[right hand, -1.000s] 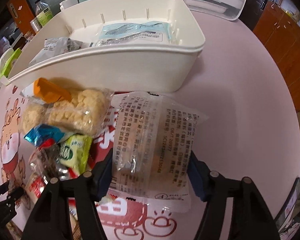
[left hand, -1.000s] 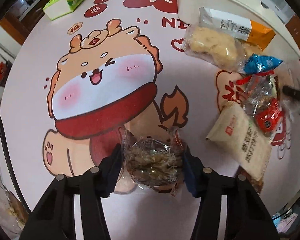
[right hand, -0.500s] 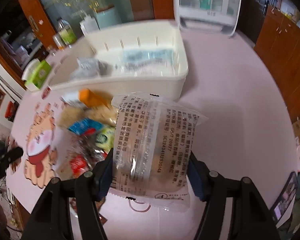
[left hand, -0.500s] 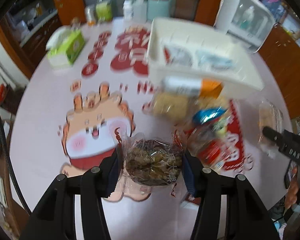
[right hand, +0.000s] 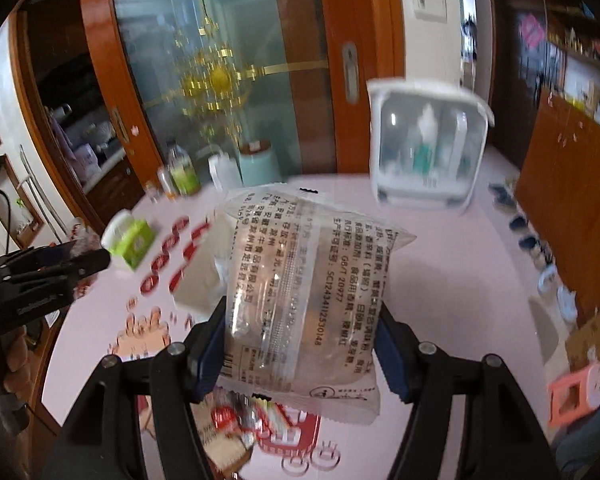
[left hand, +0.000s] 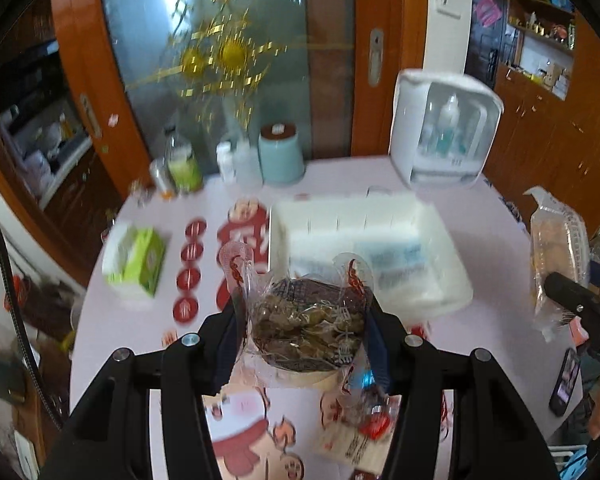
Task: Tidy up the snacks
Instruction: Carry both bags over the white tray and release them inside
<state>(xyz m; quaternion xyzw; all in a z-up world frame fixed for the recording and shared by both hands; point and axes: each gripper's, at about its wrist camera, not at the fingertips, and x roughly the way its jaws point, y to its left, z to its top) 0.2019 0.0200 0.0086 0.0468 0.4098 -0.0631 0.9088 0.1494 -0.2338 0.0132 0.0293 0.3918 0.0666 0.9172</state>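
Grippers tilt downward above the table (left hand: pixel 100 320): left gripper (left hand: pixel 304 324) clamps a clear packet of brown snacks (left hand: pixel 306 322); right gripper (right hand: pixel 300 340) clamps a printed clear snack bag (right hand: pixel 304 292).

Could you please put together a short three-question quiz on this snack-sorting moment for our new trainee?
1. True or false: the left claw is empty.
2. What does the right claw grip? A) the green tissue box B) a clear printed snack packet C) a bottle
3. Fill in: the white bin on the table already holds a pale ___ packet.

Key
1. False: it is closed on a clear bag of brown snacks.
2. B
3. blue
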